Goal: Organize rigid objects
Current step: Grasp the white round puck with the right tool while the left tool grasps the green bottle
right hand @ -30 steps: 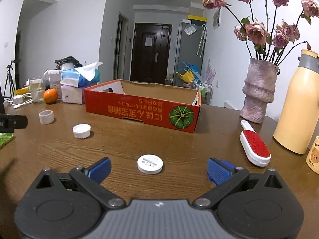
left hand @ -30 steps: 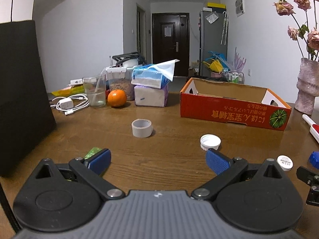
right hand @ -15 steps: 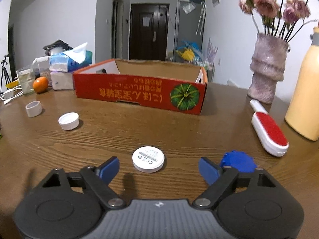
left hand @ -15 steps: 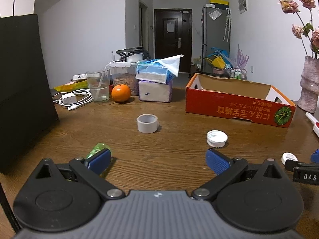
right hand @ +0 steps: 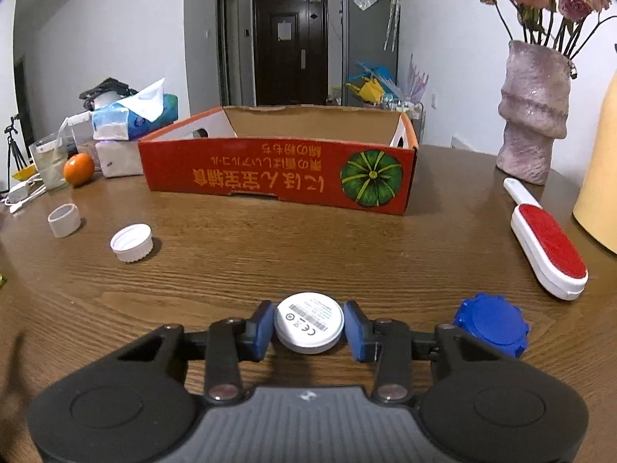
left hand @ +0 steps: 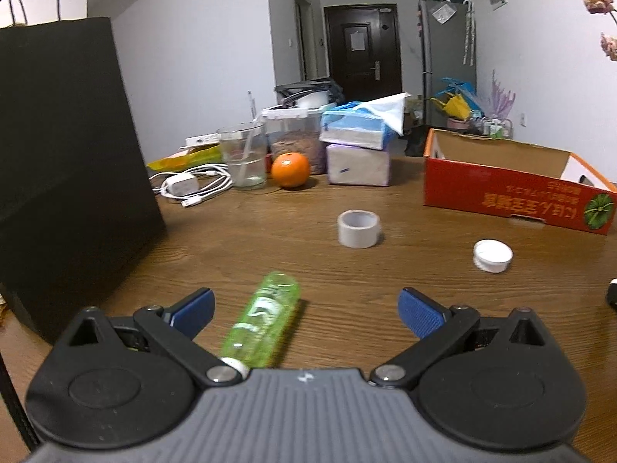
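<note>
Item: white disc [right hand: 309, 322] — lying near on the desk [right hand: 347, 247], right gripper [right hand: 309, 332] fingers clamping its rim. Left gripper [left hand: 304, 308] fingers standing apart around green bottle [left hand: 266, 324]. Advice: be lifting level, then carrying to the red box [right hand: 277, 173].

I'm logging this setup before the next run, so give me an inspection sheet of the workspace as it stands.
Surface: brown wooden table, no spills seen.
Job's things: white disc, blue cap, white ribbed cap, tape roll, green bottle lying on its side, open red cardboard box.
Clutter: lint brush, orange, glass, stacked tissue packs, black bag, vase.
Grippers: right gripper closed on the white disc; left gripper open, the bottle between its fingers, untouched.
Cables: white charger and cord, coiled by the glass.
Surroundings: dark door, grey fridge.
</note>
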Demonstrator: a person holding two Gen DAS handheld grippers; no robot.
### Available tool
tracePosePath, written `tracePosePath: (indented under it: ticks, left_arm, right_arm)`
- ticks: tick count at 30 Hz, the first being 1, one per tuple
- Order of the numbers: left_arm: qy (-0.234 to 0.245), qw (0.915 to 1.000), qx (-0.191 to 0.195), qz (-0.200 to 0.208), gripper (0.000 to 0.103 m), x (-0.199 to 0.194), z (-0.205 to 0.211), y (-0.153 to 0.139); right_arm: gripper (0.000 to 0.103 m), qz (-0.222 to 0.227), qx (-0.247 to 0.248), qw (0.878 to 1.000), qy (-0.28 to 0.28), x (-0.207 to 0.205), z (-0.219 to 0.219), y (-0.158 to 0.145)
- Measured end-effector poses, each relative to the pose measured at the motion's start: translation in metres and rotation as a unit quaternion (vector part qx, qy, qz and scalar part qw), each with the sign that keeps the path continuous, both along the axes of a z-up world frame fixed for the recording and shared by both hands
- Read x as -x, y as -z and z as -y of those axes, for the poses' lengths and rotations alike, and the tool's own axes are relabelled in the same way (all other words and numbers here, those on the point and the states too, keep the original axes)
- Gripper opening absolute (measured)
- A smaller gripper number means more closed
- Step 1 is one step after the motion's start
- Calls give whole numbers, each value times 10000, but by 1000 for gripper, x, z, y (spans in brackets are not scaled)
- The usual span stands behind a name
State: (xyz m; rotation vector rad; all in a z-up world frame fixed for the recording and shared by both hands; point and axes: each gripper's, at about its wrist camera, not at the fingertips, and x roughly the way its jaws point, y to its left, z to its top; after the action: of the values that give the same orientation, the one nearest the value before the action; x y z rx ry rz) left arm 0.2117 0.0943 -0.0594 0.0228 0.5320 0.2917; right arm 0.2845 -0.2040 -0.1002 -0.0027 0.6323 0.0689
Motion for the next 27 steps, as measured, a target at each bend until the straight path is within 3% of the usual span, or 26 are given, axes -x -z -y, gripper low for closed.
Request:
tracePosePath:
  ticks: [8, 13, 23, 27]
  left_arm:
    - [-186, 9996, 39, -201, 103, 1, -31, 4]
    - [-283, 9985, 263, -376, 103, -3, -50, 15]
    - [-276, 9976, 438, -466, 103, -22, -56, 25]
    - [-255, 9962, 553, -624, 90, -33, -58, 31]
  right_arm:
    - [38, 272, 79, 9995, -170, 18, -7, -7]
    - [38, 361, 80, 9992, -179, 25, -8, -9]
    - [38, 618, 57, 9979, -165, 36, -7, -12]
    - [38, 732, 66, 9971, -197, 41, -9, -14]
